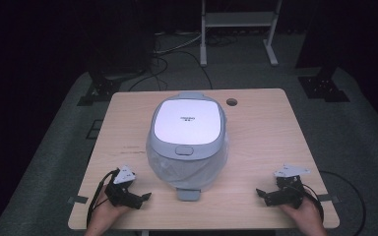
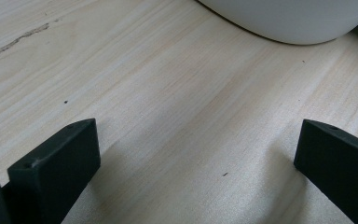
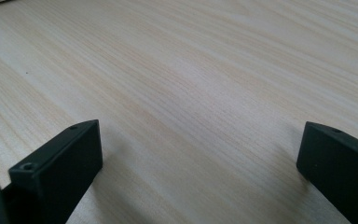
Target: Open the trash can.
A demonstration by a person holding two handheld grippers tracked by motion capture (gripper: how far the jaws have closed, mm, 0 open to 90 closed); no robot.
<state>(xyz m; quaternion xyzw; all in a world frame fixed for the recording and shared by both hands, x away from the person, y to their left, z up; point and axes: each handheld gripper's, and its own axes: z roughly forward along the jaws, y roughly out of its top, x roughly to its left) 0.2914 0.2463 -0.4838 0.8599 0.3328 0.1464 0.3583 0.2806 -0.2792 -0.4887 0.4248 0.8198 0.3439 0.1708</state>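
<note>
Rice cooker (image 1: pixel 188 140) midway between left claw (image 1: pixel 145 197) and right claw (image 1: pixel 260 193), slightly nearer left; both claws spread wide, empty, low over desk (image 1: pixel 270 142).

Dark lab: lone table (image 1: pixel 275 147), floor cables (image 1: pixel 177 54).

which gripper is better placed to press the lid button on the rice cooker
Left, by a small margin. The left gripper rests open on the table nearer the rice cooker, and the cooker's base shows in its own view. The right gripper, also open, sits farther off. The lid button faces the person.
</note>
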